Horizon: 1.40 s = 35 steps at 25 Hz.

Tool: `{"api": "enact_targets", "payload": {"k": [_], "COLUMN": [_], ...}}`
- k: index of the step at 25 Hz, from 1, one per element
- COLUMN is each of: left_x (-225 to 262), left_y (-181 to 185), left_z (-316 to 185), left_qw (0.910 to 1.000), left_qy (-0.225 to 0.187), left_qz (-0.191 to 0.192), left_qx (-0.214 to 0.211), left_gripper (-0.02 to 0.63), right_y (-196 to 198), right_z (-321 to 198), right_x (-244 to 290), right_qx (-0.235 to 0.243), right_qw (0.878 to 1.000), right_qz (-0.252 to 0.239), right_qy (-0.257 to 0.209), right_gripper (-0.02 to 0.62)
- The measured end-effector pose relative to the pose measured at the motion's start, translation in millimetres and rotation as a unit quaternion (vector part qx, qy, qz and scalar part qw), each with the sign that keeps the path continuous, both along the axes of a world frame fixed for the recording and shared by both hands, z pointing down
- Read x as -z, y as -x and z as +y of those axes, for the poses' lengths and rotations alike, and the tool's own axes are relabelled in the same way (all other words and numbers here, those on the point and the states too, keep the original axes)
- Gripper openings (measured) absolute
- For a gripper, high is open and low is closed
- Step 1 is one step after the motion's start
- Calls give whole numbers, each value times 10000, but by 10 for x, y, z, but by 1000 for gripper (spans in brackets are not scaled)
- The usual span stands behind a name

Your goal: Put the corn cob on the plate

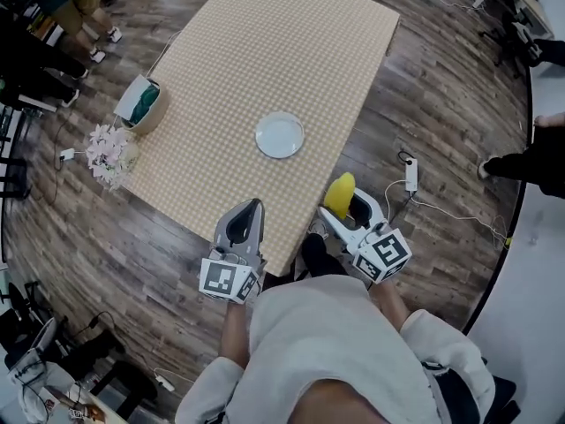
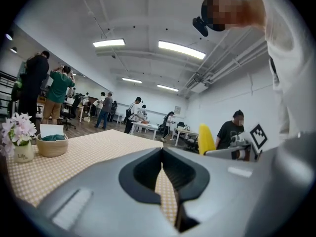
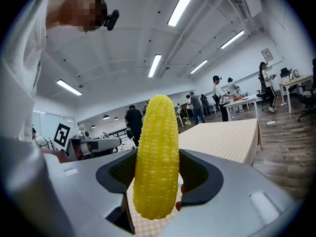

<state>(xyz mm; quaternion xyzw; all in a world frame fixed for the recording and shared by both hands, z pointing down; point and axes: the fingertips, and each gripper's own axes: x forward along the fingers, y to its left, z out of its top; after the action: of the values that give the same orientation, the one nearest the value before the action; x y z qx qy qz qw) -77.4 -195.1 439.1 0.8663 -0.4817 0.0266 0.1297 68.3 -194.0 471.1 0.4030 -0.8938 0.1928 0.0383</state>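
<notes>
A yellow corn cob (image 3: 157,157) stands upright between the jaws of my right gripper (image 3: 159,174), which is shut on it. In the head view the corn cob (image 1: 339,193) and right gripper (image 1: 349,208) hang just off the table's near right corner. The white plate (image 1: 279,135) lies empty on the checked tablecloth (image 1: 265,51), some way beyond both grippers. My left gripper (image 1: 250,212) is over the table's near edge, jaws shut with nothing in them. In the left gripper view the closed left gripper (image 2: 162,157) points across the table, and the corn cob (image 2: 206,138) shows to its right.
A woven basket (image 1: 141,104) with green cloth and a pot of pale flowers (image 1: 110,153) sit at the table's left edge. A power strip and cable (image 1: 410,175) lie on the wooden floor at the right. People stand and work at desks in the background.
</notes>
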Motion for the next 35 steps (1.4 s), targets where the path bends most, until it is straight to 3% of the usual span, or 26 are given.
{"api": "enact_targets", "payload": {"k": [19, 35], "left_x": [-851, -970], "left_y": [179, 367], "left_z": [-326, -333], "left_qw": [9964, 9935], "left_qy": [826, 1054], "left_qz": [169, 291], "left_qx": [3, 333], "left_gripper": [8, 8], "right_y": [28, 530], "right_z": [-110, -1219], "right_x": [-992, -1310], "right_qx": [-187, 384], "right_qw": [9942, 9963], "right_qz": [355, 533], "right_qy": [1001, 547], "right_gripper": [259, 259]}}
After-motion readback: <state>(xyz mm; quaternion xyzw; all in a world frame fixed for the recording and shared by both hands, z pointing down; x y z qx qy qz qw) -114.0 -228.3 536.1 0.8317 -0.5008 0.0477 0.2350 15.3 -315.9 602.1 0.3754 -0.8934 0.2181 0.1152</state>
